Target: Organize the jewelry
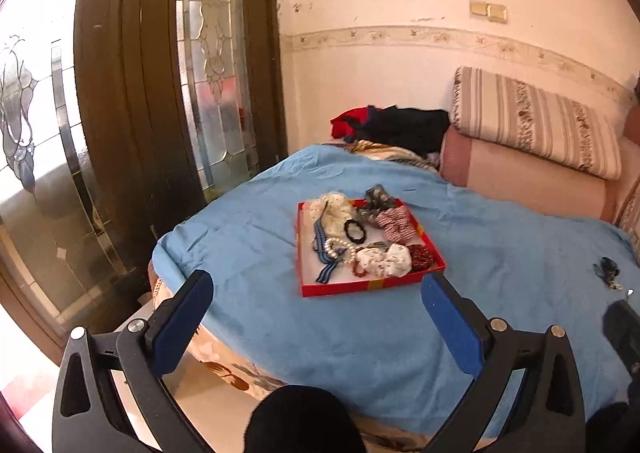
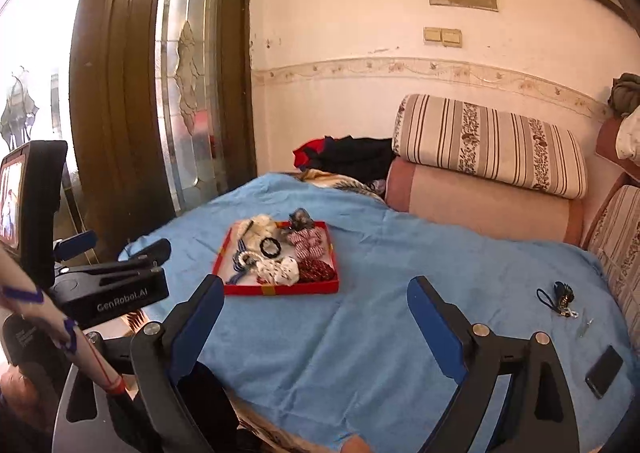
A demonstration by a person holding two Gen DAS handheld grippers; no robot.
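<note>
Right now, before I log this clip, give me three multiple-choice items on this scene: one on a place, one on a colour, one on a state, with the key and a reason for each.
1. Where does the red tray sit?
A. on the blue bedspread
B. on the striped cushion
C. on the floor by the door

2. What colour is the small plain hair tie ring near the tray's middle?
A. white
B. black
C. yellow

3. How do the jaws of the two grippers stand?
A. both shut on beads
B. left shut, right open
C. both open and empty

Key: 1 A, the tray lies flat on the blue bedspread, apart from the striped cushion. 2 B, the ring is black against the pale tray floor. 3 C, the left gripper and the right gripper each show wide-spread fingers with only bedspread between.
</note>
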